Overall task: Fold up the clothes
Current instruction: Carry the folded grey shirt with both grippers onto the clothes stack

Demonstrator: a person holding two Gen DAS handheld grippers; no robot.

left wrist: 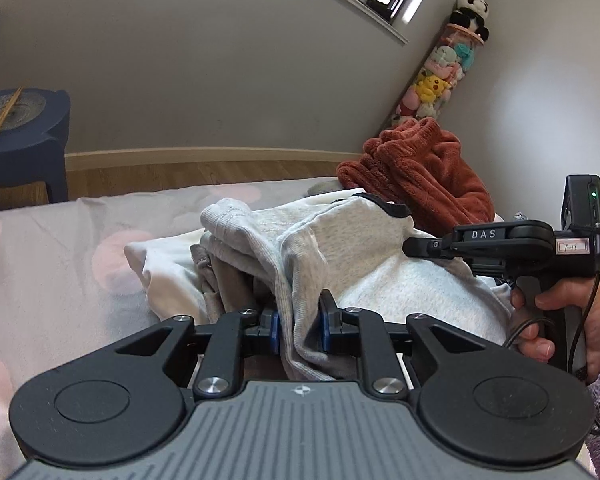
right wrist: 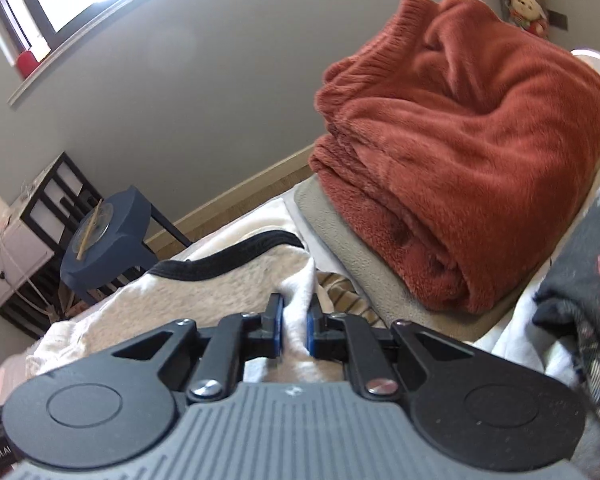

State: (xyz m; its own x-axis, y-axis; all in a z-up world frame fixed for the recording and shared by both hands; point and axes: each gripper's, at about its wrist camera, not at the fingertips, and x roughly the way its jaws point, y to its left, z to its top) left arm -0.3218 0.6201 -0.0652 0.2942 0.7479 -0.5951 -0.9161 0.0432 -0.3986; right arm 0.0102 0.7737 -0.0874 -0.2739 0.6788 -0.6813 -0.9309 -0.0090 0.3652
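Two grippers, both clamped on one pale grey garment [left wrist: 380, 248] heaped on bedding beside a folded rust-red fleece [left wrist: 420, 172]. Left gripper [left wrist: 299, 326]: fingers narrow, pinching a ribbed grey fold. Right gripper [right wrist: 295, 330]: fingers narrow, pinching white fabric near the black-trimmed collar. One blue stool [left wrist: 24, 132] beyond the fleece, in both views. Left view only: right hand [left wrist: 556, 320] on its handle, tube of plush toys [left wrist: 440, 76]. Right view only: dark floral cloth [right wrist: 588, 264] beside the fleece.
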